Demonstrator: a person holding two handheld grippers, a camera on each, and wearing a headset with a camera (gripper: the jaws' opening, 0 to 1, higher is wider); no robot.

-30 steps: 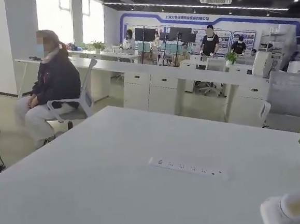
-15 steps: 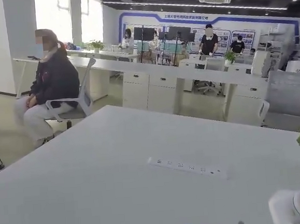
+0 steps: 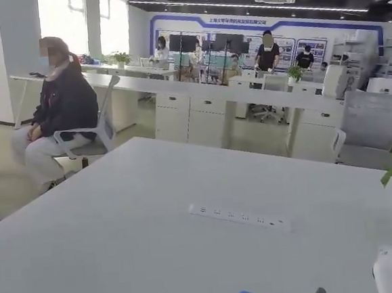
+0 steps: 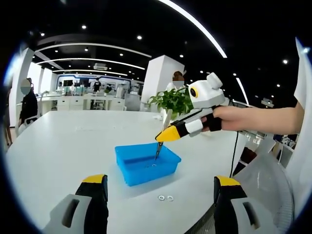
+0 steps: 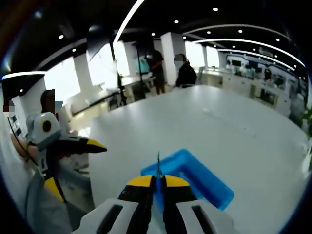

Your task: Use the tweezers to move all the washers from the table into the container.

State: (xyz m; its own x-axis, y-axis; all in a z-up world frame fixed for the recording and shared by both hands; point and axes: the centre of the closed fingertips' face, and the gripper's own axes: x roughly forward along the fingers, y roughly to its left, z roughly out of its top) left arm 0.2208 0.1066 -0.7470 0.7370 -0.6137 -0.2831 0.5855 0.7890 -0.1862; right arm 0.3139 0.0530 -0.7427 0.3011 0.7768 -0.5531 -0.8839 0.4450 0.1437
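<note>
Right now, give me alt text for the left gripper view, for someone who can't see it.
The right gripper, shut on tweezers, points their tip down into a blue container on a white table. Two washers lie on the table in front of it, ahead of the open left gripper.

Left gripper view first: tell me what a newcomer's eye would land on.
The bright blue container in the middle of the white table stands out first, with the right gripper holding tweezers tip-down over it. Just in front of it, two small washers lie on the table, ahead of the open left gripper. In the head view, a white power strip lies on the tabletop.
</note>
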